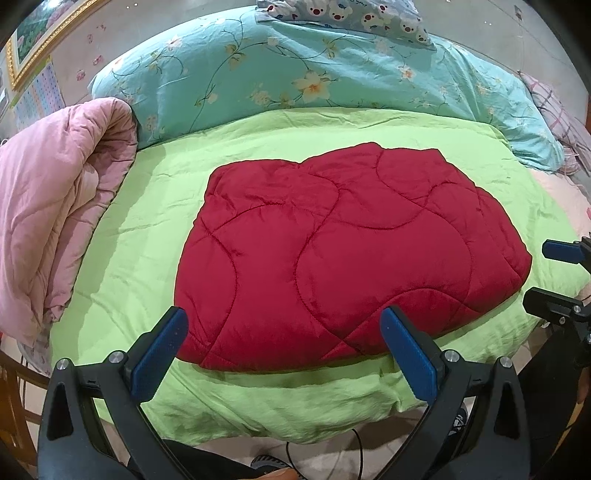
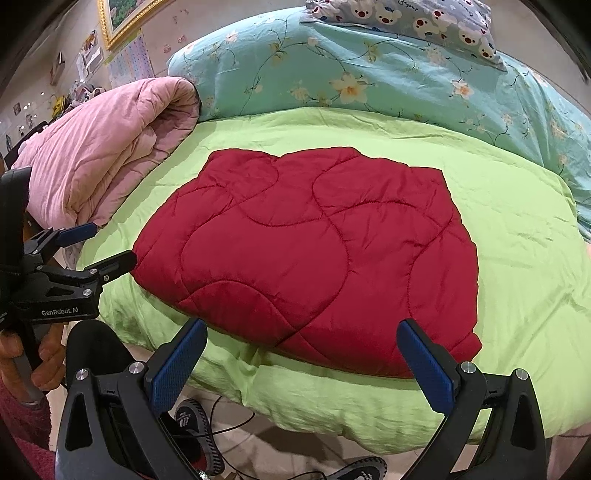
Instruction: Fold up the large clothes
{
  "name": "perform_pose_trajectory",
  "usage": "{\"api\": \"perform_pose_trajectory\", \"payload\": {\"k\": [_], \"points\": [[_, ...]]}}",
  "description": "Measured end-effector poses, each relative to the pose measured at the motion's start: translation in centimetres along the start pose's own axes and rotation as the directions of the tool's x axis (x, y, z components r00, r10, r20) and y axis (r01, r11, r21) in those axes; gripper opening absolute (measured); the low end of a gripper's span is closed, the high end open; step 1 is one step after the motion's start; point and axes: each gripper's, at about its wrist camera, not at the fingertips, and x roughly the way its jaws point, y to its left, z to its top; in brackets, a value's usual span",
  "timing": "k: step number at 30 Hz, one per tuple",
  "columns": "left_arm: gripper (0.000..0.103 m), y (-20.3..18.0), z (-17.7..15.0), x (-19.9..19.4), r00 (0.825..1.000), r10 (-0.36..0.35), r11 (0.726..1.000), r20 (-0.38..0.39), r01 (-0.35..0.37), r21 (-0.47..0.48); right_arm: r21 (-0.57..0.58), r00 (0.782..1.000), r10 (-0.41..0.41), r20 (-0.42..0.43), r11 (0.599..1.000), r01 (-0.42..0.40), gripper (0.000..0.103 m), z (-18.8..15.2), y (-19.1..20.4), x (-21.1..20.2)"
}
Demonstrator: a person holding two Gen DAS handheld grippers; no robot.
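A home bedroom: bed with pillow and framed picture.

"GenRobot.AI" on left gripper body; nothing else legible.

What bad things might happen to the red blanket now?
1. The red blanket looks thick and puffy, so its folded layers might spring apart if left alone.
2. Its near edge lies close to the front edge of the green sheet, so a clumsy tug might drag it off toward the floor.
3. Both the left gripper and the right gripper are open and empty, so nothing holds it.
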Motion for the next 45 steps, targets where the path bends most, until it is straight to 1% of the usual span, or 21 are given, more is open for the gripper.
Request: {"api": "perform_pose_trajectory", "payload": {"k": [27, 45], "points": [[0.103, -0.1, 0.1, 0.4, 1.000, -0.002, 1.000, -0.016, 0.002, -0.010, 0.006, 1.000, -0.001, -0.005, 1.000, 0.001, 0.103, -0.2, 0.2, 0.1], [0.103, -0.1, -0.3, 1.3, 0.999, -0.020, 1.000, -0.040, 0.019, -0.009, 0.019, 1.000, -0.011, -0.021, 1.000, 0.011, 0.103, -0.6, 0.5, 1.0]]}}
